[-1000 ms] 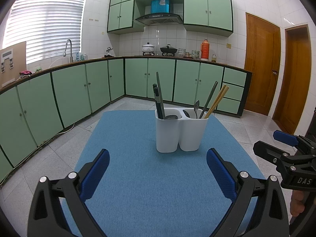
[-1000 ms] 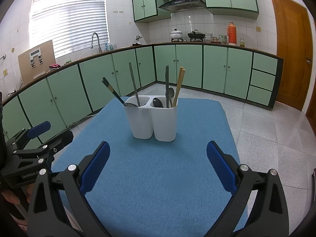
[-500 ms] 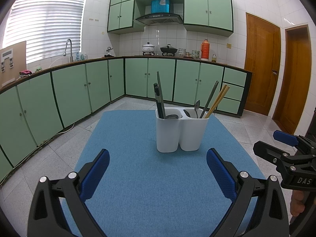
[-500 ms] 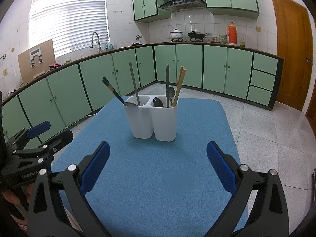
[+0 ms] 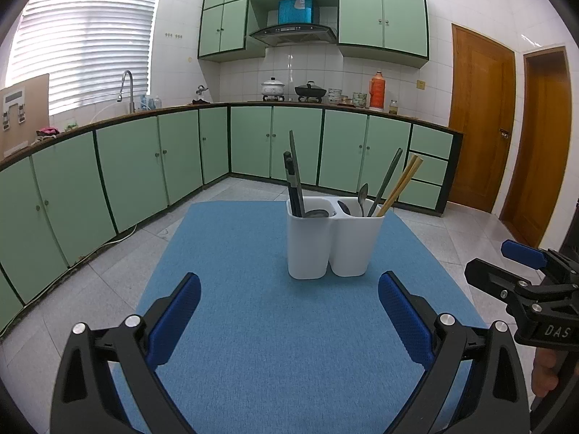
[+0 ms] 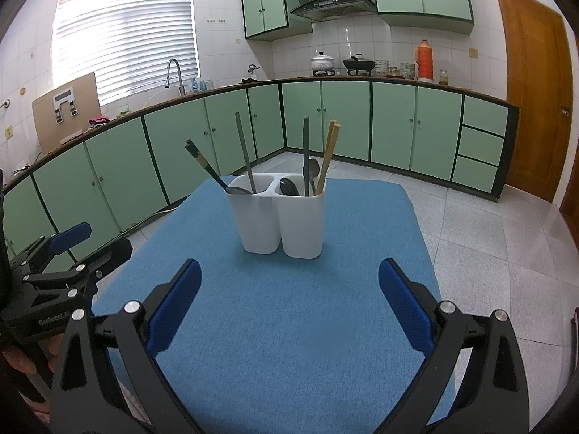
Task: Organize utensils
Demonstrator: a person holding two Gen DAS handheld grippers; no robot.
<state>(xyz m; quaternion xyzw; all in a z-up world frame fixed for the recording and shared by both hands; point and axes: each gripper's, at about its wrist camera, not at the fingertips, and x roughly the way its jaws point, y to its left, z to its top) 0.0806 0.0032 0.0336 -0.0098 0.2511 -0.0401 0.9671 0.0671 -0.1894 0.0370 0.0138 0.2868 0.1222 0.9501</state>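
A white two-compartment utensil holder (image 5: 333, 242) (image 6: 282, 220) stands upright on the blue table mat (image 5: 275, 325) (image 6: 289, 325). Its left compartment holds dark chopsticks (image 5: 291, 181) (image 6: 202, 162) and a spoon; its right compartment holds wooden chopsticks (image 5: 401, 184) (image 6: 327, 155), a dark handle and spoons (image 6: 313, 170). My left gripper (image 5: 289, 311) hangs open in front of the holder, nothing between its fingers. My right gripper (image 6: 289, 300) is open too, a short way before the holder. Each gripper shows at the other view's edge.
Green kitchen cabinets (image 5: 144, 166) curve around behind the table, with a sink tap (image 5: 125, 88), pots and a red flask (image 5: 376, 90) on the counter. Wooden doors (image 5: 481, 123) stand at the right. Tiled floor surrounds the mat.
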